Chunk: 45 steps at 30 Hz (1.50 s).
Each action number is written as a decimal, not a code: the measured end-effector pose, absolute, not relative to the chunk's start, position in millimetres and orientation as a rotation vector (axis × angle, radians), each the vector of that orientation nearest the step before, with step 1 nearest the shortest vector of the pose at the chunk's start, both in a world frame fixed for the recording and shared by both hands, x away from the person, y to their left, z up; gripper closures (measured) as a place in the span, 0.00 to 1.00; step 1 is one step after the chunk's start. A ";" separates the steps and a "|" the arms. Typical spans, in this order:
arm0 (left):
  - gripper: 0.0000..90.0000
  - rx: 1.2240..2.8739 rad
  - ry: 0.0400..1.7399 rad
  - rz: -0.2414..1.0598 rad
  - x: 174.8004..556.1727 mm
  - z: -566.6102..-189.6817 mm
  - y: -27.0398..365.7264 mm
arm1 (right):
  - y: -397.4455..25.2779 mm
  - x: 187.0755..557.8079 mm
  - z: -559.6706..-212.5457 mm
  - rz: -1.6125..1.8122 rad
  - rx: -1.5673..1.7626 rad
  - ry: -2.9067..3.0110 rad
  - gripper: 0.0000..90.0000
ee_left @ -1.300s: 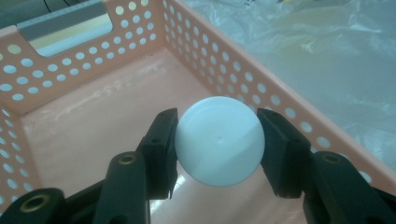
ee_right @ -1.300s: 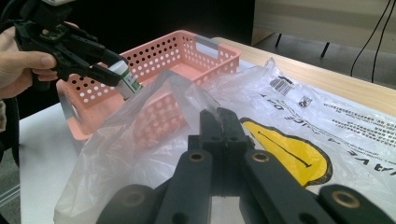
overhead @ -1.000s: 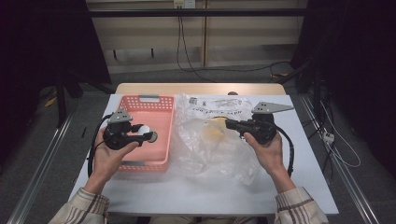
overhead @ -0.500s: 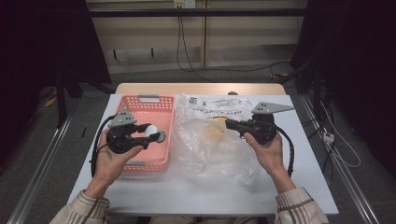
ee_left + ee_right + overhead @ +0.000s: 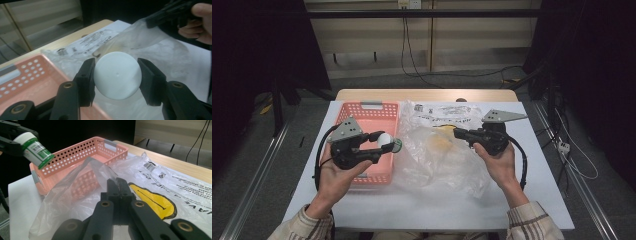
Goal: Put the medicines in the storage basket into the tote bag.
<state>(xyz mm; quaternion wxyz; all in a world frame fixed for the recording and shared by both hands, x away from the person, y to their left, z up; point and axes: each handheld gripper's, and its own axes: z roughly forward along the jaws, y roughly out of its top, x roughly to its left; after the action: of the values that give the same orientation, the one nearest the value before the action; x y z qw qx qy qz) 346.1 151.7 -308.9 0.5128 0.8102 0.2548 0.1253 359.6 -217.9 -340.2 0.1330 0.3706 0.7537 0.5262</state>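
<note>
We pinch a bottle (image 5: pixel 388 142) in our left gripper (image 5: pixel 384 144) above the basket (image 5: pixel 371 114); our right gripper (image 5: pixel 458 132) nips the bag (image 5: pixel 439 155).

You're at a lab-style recording bench: a white-topped table (image 5: pixel 532 200) ringed by dark curtains (image 5: pixel 592 75), loose cables (image 5: pixel 412 55) trailing at twelve o'clock, a metal rail (image 5: pixel 252 200) at eight.
</note>
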 end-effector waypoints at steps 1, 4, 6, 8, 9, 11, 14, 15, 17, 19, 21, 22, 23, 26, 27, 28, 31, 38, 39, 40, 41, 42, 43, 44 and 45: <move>0.57 1.947 0.603 0.286 345.0 -308.4 149.3 | -218.1 359.6 -340.2 1.525 1.076 2.185 1.00; 0.57 1.949 0.582 0.268 342.3 -307.8 142.9 | -218.4 360.2 -340.5 1.522 1.082 2.184 1.00; 0.57 1.953 0.574 0.262 340.9 -307.6 139.1 | -218.0 360.2 -340.7 1.521 1.080 2.185 1.00; 0.57 1.953 0.562 0.256 340.2 -307.4 135.6 | -217.6 360.4 -340.8 1.522 1.078 2.184 1.00; 0.57 1.952 0.560 0.252 339.8 -307.4 132.9 | -217.6 360.5 -340.8 1.522 1.078 2.184 1.00; 0.57 1.961 0.551 0.244 339.1 -307.9 126.6 | -217.6 360.8 -341.0 1.520 1.078 2.186 1.00; 0.57 1.973 0.529 0.221 336.8 -309.9 113.9 | -217.3 360.8 -341.1 1.519 1.078 2.187 1.00; 0.57 1.980 0.525 0.215 335.9 -310.1 110.6 | -217.3 360.7 -340.9 1.519 1.075 2.189 1.00; 0.57 1.988 0.508 0.207 333.6 -310.7 100.5 | -217.3 360.7 -340.8 1.521 1.075 2.186 1.00; 0.57 1.989 0.494 0.193 332.2 -310.6 92.9 | -217.6 360.7 -341.0 1.519 1.077 2.187 1.00; 0.57 1.995 0.482 0.186 331.6 -310.4 84.2 | -217.7 360.8 -341.0 1.520 1.077 2.187 1.00; 0.57 1.998 0.474 0.181 332.1 -311.2 81.5 | -217.6 360.7 -341.0 1.519 1.077 2.188 1.00; 0.57 2.004 0.477 0.171 332.3 -313.2 77.0 | -217.5 360.6 -340.9 1.518 1.076 2.187 1.00; 0.57 2.016 0.473 0.154 333.5 -318.2 67.7 | -217.4 360.2 -340.7 1.516 1.074 2.187 1.00; 0.57 2.020 0.471 0.152 334.1 -319.2 65.2 | -217.5 360.3 -340.8 1.515 1.077 2.187 1.00; 0.57 2.024 0.471 0.149 334.8 -319.8 62.8 | -217.4 360.5 -341.1 1.514 1.079 2.188 1.00; 0.57 2.031 0.470 0.134 338.4 -322.9 55.9 | -216.9 360.6 -341.3 1.514 1.080 2.191 1.00; 0.57 2.041 0.504 0.105 349.7 -332.2 42.1 | -216.8 360.2 -340.8 1.517 1.074 2.193 1.00; 0.57 2.042 0.511 0.101 351.1 -333.9 39.4 | -216.9 360.1 -340.8 1.518 1.075 2.191 1.00; 0.57 2.043 0.514 0.095 352.3 -335.2 37.4 | -217.1 360.2 -340.8 1.519 1.074 2.194 1.00; 0.57 2.045 0.517 0.095 353.0 -336.1 35.4 | -217.0 360.2 -341.0 1.519 1.074 2.196 1.00; 0.57 2.043 0.513 0.097 353.6 -337.0 33.8 | -216.8 360.3 -341.2 1.519 1.075 2.198 1.00; 0.57 2.049 0.510 0.094 354.2 -337.9 31.6 | -216.7 360.5 -341.4 1.519 1.075 2.199 1.00; 0.57 2.047 0.510 0.091 354.8 -339.5 28.9 | -216.5 360.6 -341.6 1.518 1.075 2.200 1.00; 0.57 2.054 0.507 0.091 355.7 -341.4 25.5 | -216.2 360.6 -341.6 1.517 1.073 2.202 1.00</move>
<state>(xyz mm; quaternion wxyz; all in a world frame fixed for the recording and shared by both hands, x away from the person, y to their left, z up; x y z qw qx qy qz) 355.7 25.5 -341.4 0.4900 0.8455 0.2089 0.0374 360.6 -216.2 -341.6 0.1296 0.3693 0.7578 0.5221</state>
